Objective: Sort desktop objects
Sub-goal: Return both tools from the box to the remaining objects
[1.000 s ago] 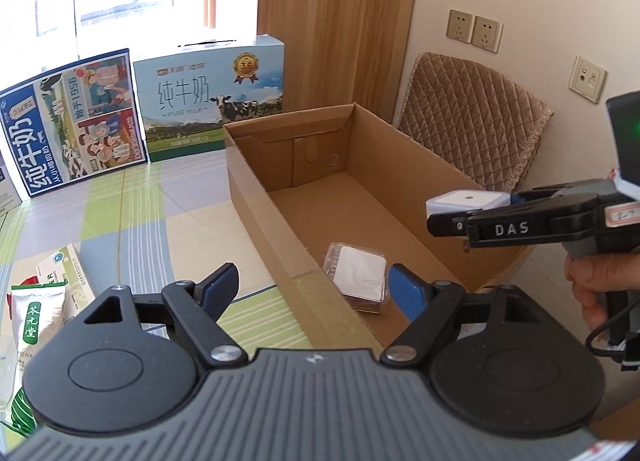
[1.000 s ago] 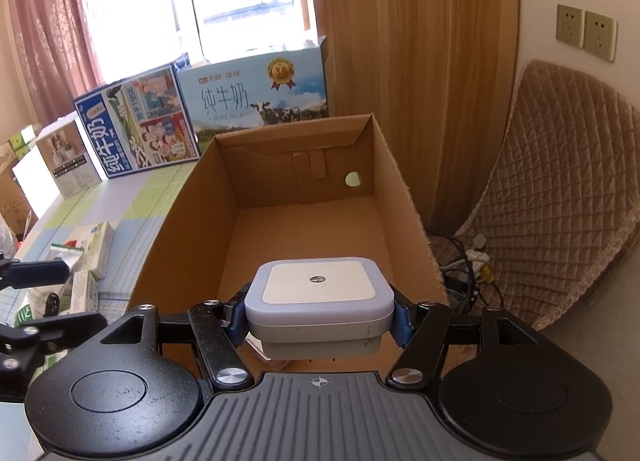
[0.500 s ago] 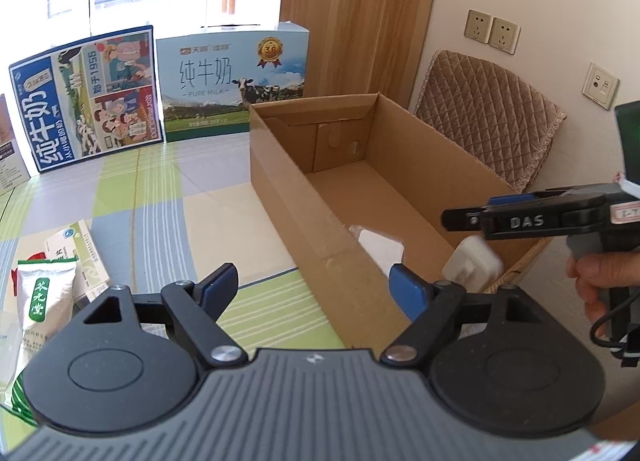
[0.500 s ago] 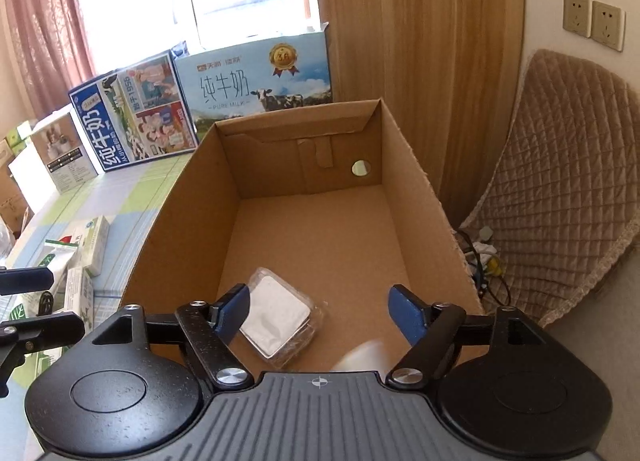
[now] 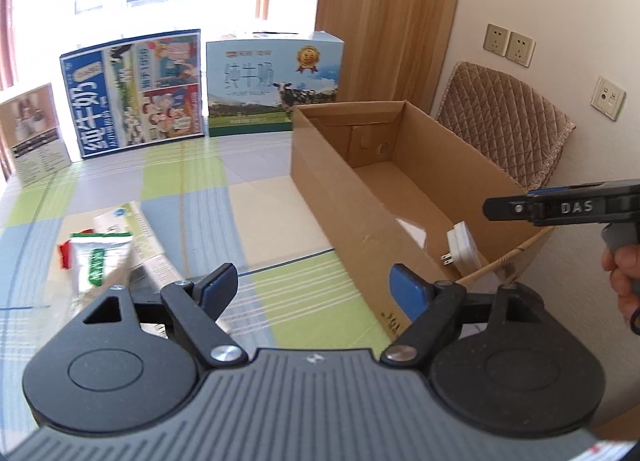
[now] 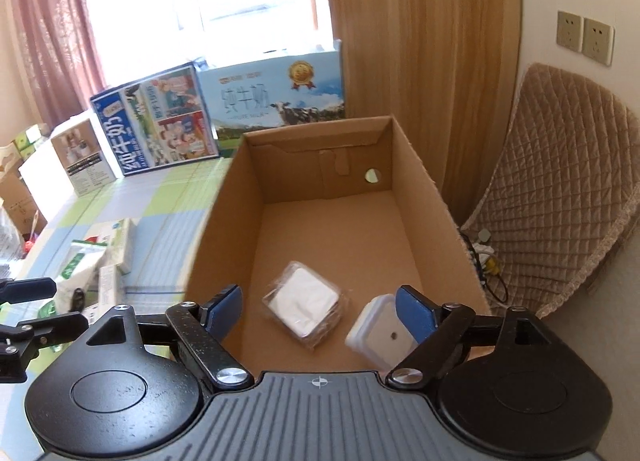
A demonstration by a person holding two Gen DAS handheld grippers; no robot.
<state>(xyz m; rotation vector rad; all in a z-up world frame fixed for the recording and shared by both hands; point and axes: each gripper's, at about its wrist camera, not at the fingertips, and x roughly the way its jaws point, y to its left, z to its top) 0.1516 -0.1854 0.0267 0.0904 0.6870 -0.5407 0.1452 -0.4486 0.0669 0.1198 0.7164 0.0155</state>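
The open cardboard box [image 6: 424, 197] [image 5: 332, 189] stands at the table's right end. On its floor lie a white square plug-in light [image 6: 378, 335] [image 5: 462, 247] and a clear-wrapped white pad [image 6: 304, 299]. My right gripper [image 6: 318, 311] hangs above the box's near end, its jaws opening with nothing between them; the plug-in light rests below its right finger. My left gripper [image 5: 312, 287] is open and empty over the striped tablecloth, left of the box. A green-and-white sachet [image 5: 98, 259] and small cartons [image 5: 136, 233] lie to its left.
Two tall milk cartons [image 5: 276, 83] [image 5: 134, 91] and a smaller box [image 5: 34, 133] line the table's far edge. A quilted chair [image 6: 560, 189] stands right of the box by the wall, with cables [image 6: 486, 257] on the floor. A hand [image 5: 624, 277] holds the right gripper.
The right gripper let go of the white plug-in light, which dropped onto the box floor beside the wrapped pad; its jaws spread wide. The left gripper drew back leftwards, away from the box.
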